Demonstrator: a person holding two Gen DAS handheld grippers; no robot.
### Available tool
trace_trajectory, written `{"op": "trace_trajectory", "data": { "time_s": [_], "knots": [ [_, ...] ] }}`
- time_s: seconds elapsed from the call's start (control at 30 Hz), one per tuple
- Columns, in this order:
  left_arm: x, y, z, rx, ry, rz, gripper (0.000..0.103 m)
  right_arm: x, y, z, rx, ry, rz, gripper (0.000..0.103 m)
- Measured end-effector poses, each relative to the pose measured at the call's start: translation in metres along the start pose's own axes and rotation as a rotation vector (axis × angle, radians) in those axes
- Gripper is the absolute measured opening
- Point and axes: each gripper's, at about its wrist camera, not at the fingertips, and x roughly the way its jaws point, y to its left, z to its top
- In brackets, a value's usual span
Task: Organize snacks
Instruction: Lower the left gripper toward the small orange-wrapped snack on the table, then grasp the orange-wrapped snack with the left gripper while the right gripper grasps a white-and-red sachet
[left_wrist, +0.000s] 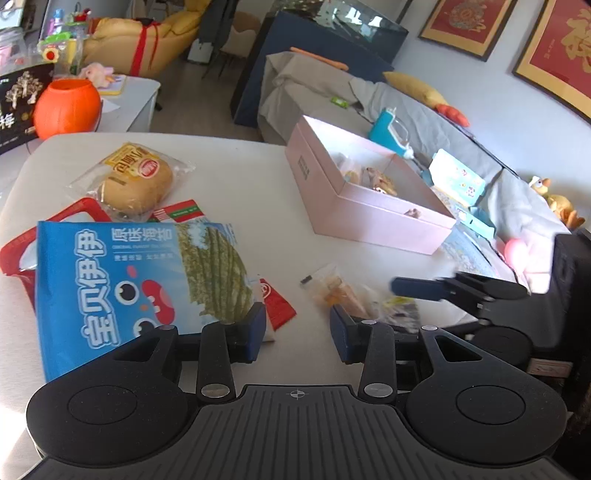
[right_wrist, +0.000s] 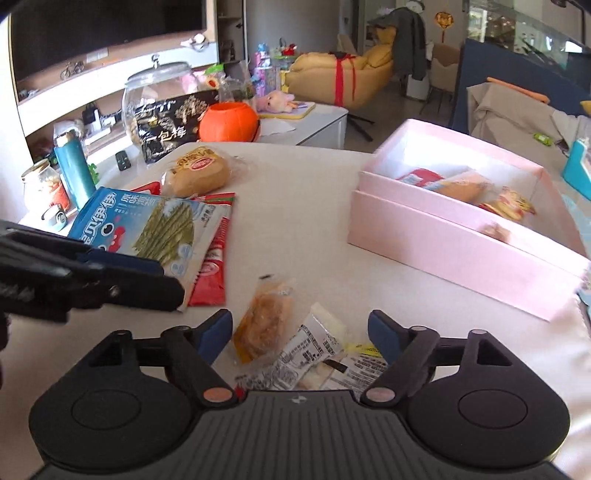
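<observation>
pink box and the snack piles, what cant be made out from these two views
- Pink box, left wrist view: near wall hides most of the contents.
- Pink box, right wrist view: motion blur; item at the near wall unidentifiable.
- Red packets, left wrist view: mostly covered by the seaweed bag.
- Small packets, right wrist view: print too small, lower ends hidden behind the right gripper.
- Left gripper: open, right finger overlaps packets.

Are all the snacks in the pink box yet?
Not yet. A few wrapped snacks already lie in the open pink cardboard box. Both grippers are open and empty. The blue seaweed bag, the wrapped bread bun and the small clear packets wait on the table.
</observation>
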Motion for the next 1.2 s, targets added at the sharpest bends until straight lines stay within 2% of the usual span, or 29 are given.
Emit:
{"op": "trace_trajectory", "data": {
  "time_s": [0.23,0.33,0.43,0.57,0.63,0.83,0.97,1.2],
  "knots": [
    [0.01,-0.007,0.002,0.014,0.026,0.001,0.042,-0.028,-0.034,-0.021,0.145,-0.047,0.012,0.084],
    [0.018,-0.015,0.004,0.034,0.043,0.002,0.042,-0.032,-0.046,-0.029,0.183,-0.026,0.032,0.086],
    [0.029,-0.03,0.007,0.08,0.061,0.004,0.042,-0.032,-0.049,-0.038,0.178,-0.017,-0.009,0.089],
    [0.047,-0.048,0.01,0.135,0.078,0.013,0.043,-0.033,-0.062,-0.042,0.249,-0.035,-0.048,0.09],
    [0.055,-0.053,0.011,0.136,0.079,0.01,0.047,-0.032,-0.066,-0.044,0.275,-0.045,-0.05,0.091],
    [0.07,-0.066,0.014,0.19,0.09,0.028,0.048,-0.029,-0.06,-0.044,0.24,-0.043,-0.075,0.093],
    [0.068,-0.067,0.012,0.236,0.069,0.048,0.046,-0.029,-0.058,-0.043,0.232,-0.039,-0.075,0.096],
    [0.061,-0.053,0.019,0.212,0.049,0.101,0.046,-0.025,-0.042,-0.042,0.143,-0.007,-0.107,0.096]
  ]
}}
